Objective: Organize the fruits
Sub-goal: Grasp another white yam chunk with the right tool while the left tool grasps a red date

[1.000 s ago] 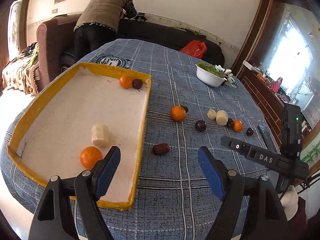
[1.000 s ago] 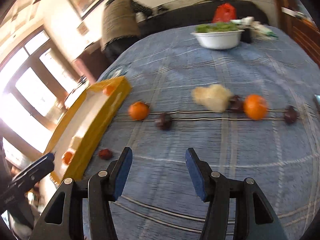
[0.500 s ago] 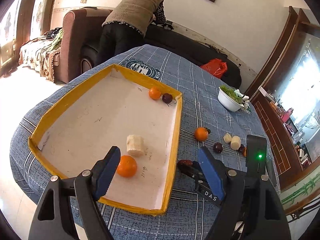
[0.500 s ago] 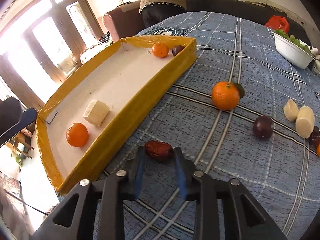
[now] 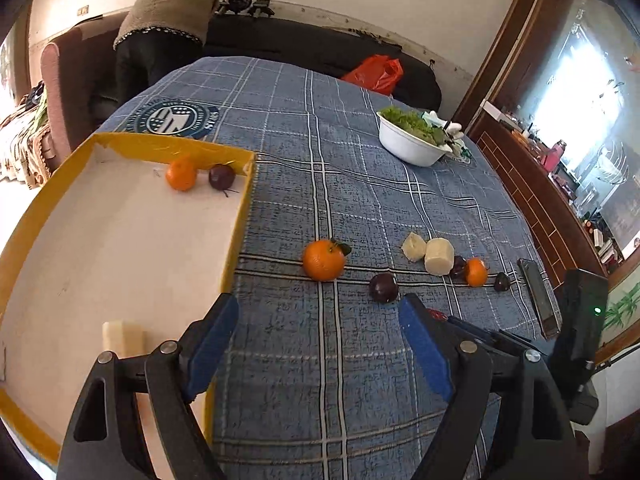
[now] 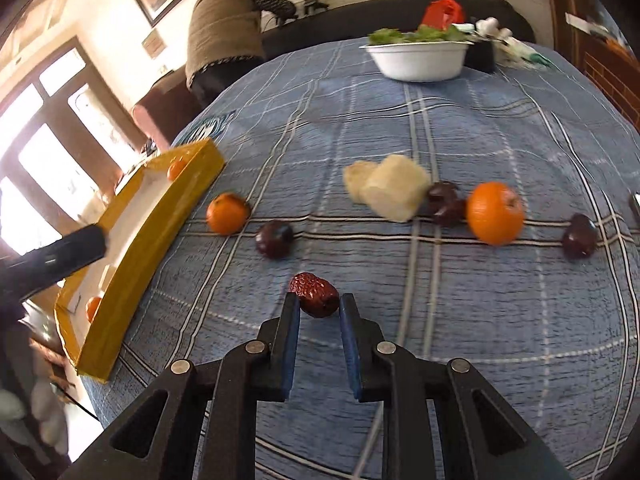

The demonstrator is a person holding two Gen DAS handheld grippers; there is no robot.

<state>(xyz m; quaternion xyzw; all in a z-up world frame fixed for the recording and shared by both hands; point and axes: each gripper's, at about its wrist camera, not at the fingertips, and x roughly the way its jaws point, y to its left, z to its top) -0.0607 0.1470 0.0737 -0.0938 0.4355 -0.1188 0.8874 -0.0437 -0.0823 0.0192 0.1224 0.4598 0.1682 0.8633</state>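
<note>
Four oranges (image 5: 323, 260), five plums (image 5: 383, 288), three pale chunks (image 5: 439, 256) — one date (image 6: 315, 294).

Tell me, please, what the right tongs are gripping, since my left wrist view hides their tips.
Observer: The right tongs are shut on a red date, pinched at their very tips.
Operator: Thank you. Is anything lying in the near corner of the tray? That corner is blocked for me.
Observer: Yes, a small orange sits inside the yellow tray at its near end, close to the wall.
</note>
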